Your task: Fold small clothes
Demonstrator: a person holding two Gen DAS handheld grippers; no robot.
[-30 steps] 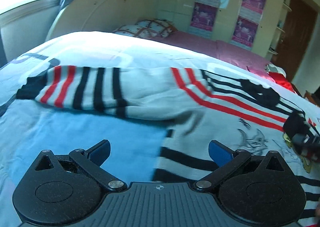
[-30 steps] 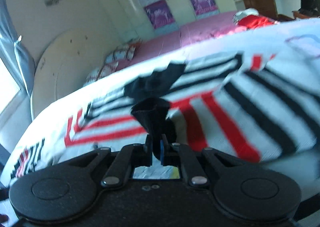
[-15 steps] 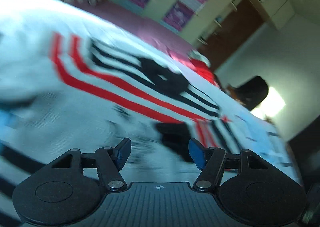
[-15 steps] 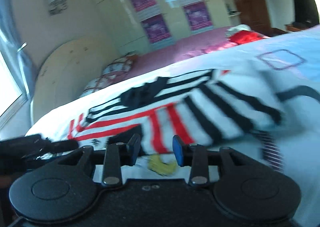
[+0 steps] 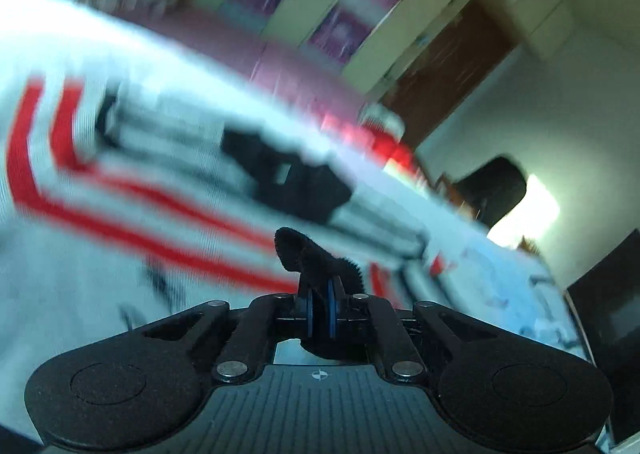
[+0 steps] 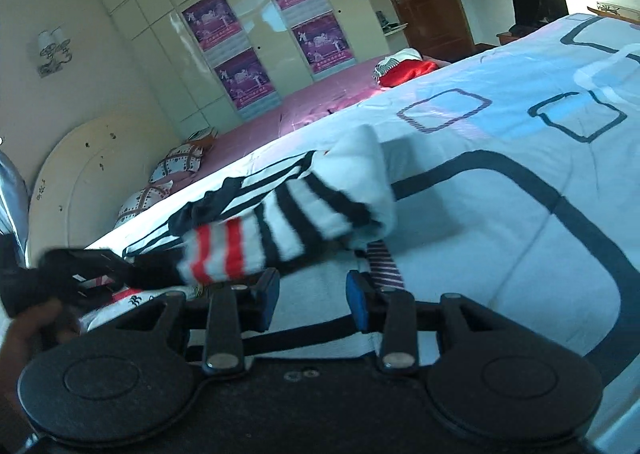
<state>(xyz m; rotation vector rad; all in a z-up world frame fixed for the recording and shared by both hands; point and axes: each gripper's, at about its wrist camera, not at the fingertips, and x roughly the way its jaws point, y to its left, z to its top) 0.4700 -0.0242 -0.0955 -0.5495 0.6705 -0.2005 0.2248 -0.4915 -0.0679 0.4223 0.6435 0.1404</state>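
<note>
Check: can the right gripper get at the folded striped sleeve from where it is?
Probably yes. The right gripper is open and empty, and the striped sleeve lies on the quilt just beyond its fingertips, nothing between. The left gripper, shut on the sweater's black cuff, sits off to the side.

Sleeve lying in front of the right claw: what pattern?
White sleeve with black stripes and red stripes near the cuff; right wrist view.

Soft ribbed knit sweater, fuzzy black cuff; smooth cotton quilt; matt plastic right gripper; glossy wardrobe doors; satiny pink bedspread.
</note>
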